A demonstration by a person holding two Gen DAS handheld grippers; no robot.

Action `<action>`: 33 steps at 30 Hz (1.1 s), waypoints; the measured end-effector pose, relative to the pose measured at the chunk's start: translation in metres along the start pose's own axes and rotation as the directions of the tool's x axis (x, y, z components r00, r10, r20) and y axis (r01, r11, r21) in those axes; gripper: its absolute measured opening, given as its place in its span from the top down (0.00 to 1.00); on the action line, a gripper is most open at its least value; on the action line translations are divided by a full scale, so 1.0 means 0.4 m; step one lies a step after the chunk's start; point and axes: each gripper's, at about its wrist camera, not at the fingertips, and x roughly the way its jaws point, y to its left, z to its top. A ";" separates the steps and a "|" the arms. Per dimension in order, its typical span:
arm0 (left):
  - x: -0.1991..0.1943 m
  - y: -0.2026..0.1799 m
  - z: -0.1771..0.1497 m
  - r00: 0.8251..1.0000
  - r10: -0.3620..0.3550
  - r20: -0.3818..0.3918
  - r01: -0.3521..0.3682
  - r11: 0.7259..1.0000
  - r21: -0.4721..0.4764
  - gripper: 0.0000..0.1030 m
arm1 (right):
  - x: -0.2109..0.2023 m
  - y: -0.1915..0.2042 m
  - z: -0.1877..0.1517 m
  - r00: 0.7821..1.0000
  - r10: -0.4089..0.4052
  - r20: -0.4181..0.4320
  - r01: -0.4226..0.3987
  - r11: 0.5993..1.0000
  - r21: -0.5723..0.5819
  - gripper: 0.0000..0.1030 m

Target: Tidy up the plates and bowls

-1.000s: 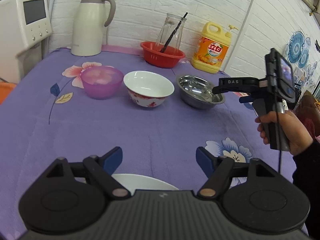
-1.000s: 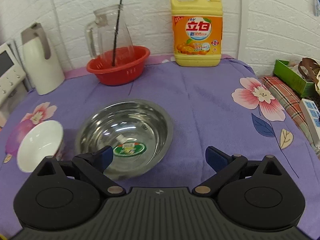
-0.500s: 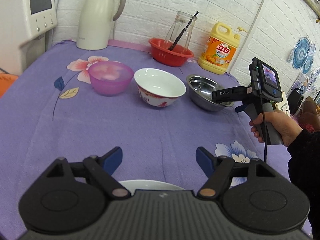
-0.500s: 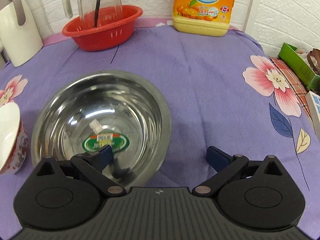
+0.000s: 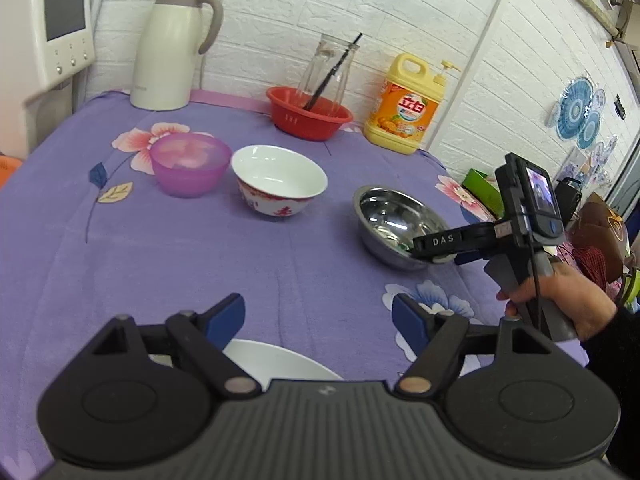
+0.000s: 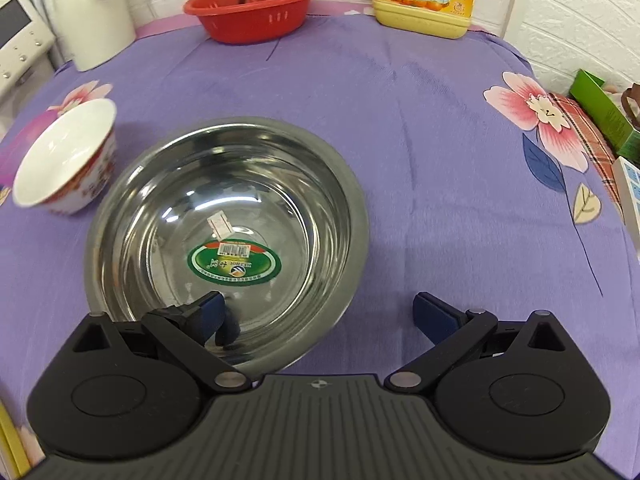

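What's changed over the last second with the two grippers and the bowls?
The right gripper moved in on the steel bowl, its open jaws now straddling the near rim. Nothing gripped or released. The left gripper stays open over the white plate; bowls unmoved.

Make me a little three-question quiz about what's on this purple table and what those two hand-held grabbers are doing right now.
1. True or false: the right gripper is shut on the steel bowl.
2. Which bowl stands between the purple bowl and the steel bowl? A) red basket B) white bowl C) yellow bottle
3. Fill in: below the open left gripper lies a white ____.

Key
1. False: it is open, with one finger inside the bowl and the other outside its rim.
2. B, the white bowl.
3. plate.
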 end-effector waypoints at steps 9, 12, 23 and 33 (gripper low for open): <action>0.147 -0.058 0.090 0.997 -0.032 -0.076 0.030 0.999 -0.031 0.27 | -0.044 -0.052 -0.054 0.951 -0.024 0.307 -0.022 0.989 0.146 0.00; 0.226 -0.073 0.129 0.991 -0.051 -0.121 0.042 0.997 -0.071 0.27 | -0.009 -0.066 -0.060 0.948 -0.026 0.316 -0.030 0.985 0.172 0.00; 0.470 -0.116 0.165 0.985 -0.011 -0.172 -0.008 0.994 -0.108 0.28 | 0.012 -0.034 -0.072 0.956 -0.046 0.291 0.026 0.997 0.071 0.00; 0.530 -0.126 0.179 0.989 0.024 -0.148 -0.036 0.996 -0.077 0.37 | -0.003 -0.035 -0.083 0.941 0.025 0.336 -0.070 0.990 0.122 0.00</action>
